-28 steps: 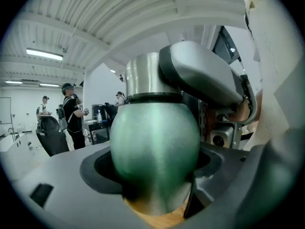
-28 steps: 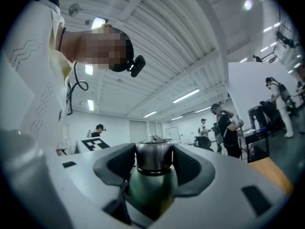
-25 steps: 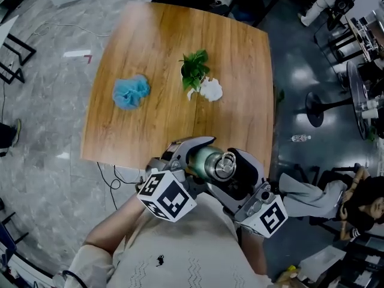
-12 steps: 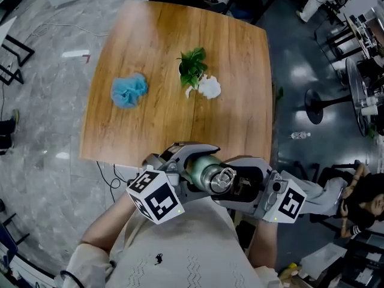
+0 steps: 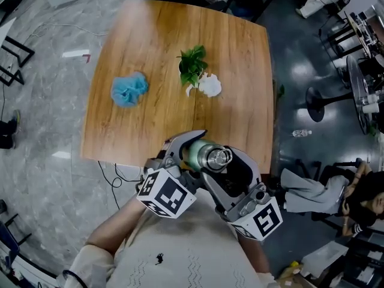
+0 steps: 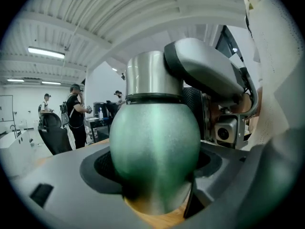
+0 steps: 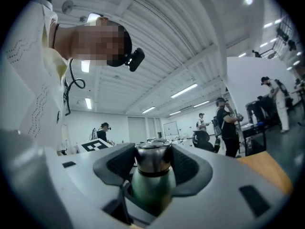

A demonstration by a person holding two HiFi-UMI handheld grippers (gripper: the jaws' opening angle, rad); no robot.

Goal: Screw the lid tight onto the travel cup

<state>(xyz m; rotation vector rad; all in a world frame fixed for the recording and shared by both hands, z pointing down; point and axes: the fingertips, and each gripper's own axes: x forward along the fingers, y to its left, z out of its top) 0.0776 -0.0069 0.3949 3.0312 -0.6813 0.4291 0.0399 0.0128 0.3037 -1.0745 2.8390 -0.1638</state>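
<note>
Two tools, left tool (image 5: pixel 189 151) and right tool (image 5: pixel 223 164), plus one each: travel cup (image 5: pixel 196 154), lid (image 5: pixel 217 157), table (image 5: pixel 150 47), plant (image 5: pixel 192 68), blue pouf (image 5: pixel 129 90).

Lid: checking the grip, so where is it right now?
Head view, lower centre: the lid tops the travel cup, clamped in the right claw, just past the near edge of the table.

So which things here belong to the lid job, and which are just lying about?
In use: travel cup, gripped by left tool; its lid, gripped by right tool.
Lying about: blue fluffy ball, green plant sprig, white crumpled thing, all on the table.
</note>
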